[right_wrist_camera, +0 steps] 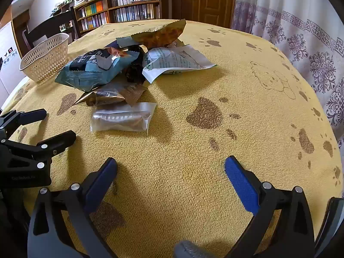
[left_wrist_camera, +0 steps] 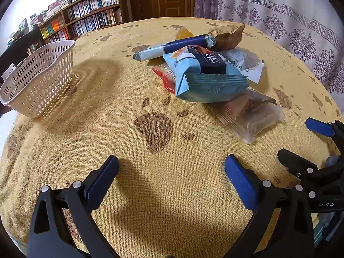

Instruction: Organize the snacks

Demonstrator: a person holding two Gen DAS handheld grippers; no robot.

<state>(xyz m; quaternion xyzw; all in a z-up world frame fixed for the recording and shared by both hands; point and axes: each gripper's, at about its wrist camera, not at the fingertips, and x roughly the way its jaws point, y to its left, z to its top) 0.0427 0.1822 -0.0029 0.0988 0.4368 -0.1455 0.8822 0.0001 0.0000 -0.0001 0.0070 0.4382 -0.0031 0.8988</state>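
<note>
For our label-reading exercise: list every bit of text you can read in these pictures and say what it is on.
"UAS": right hand-held gripper body, partly cut off.
Left hand-held gripper body: faint print, unreadable.
Teal packet: large white characters, not legible.
White wrapper: fine print, too small.
Book spines: too blurred.

Snack pile (left_wrist_camera: 206, 71) lies right of white basket (left_wrist_camera: 40, 81)

both wrist cams low, share snack pile (left_wrist_camera: 206, 73)
</note>
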